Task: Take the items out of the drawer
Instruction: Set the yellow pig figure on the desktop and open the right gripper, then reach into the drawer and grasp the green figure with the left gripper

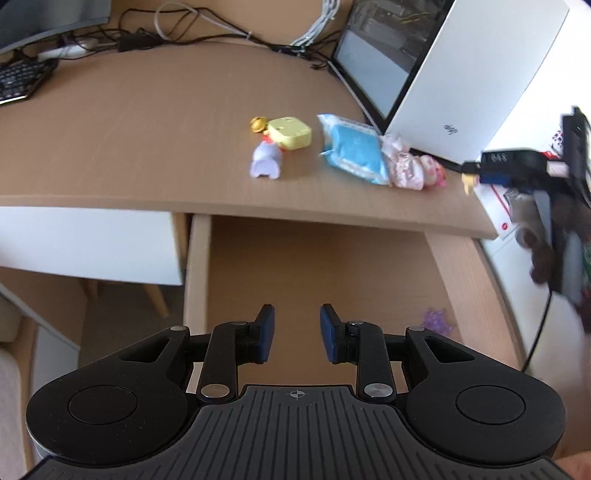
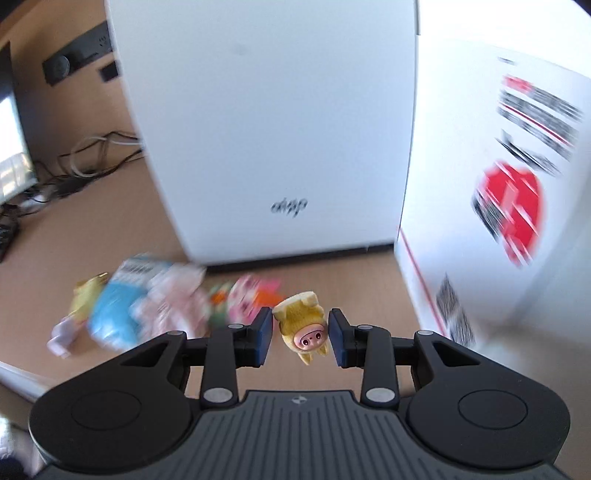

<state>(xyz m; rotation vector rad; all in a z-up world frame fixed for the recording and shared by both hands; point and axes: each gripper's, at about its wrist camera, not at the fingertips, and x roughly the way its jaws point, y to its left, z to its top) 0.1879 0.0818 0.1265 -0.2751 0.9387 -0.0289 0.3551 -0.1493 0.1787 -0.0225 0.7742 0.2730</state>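
The wooden drawer (image 1: 314, 266) stands pulled out below the desk edge, with a small purple item (image 1: 437, 321) near its right wall. My left gripper (image 1: 297, 338) hovers open above the drawer floor and holds nothing. Over the desk's right end, my right gripper (image 2: 300, 334) is shut on a yellow pig-faced figurine (image 2: 295, 317), which hangs upside down between the blue pads. The left wrist view also catches the right gripper (image 1: 480, 173), blurred, at the far right. On the desk lie a lilac figure (image 1: 265, 160), a yellow box (image 1: 290, 133), a blue wipes pack (image 1: 354, 147) and pink packets (image 1: 404, 166).
A white computer case (image 2: 273, 129) stands just behind the items. A white carton with red print (image 2: 498, 184) sits to its right. A keyboard (image 1: 18, 79), a monitor and tangled cables (image 1: 177, 33) fill the desk's back. A white cabinet front (image 1: 85, 240) is left of the drawer.
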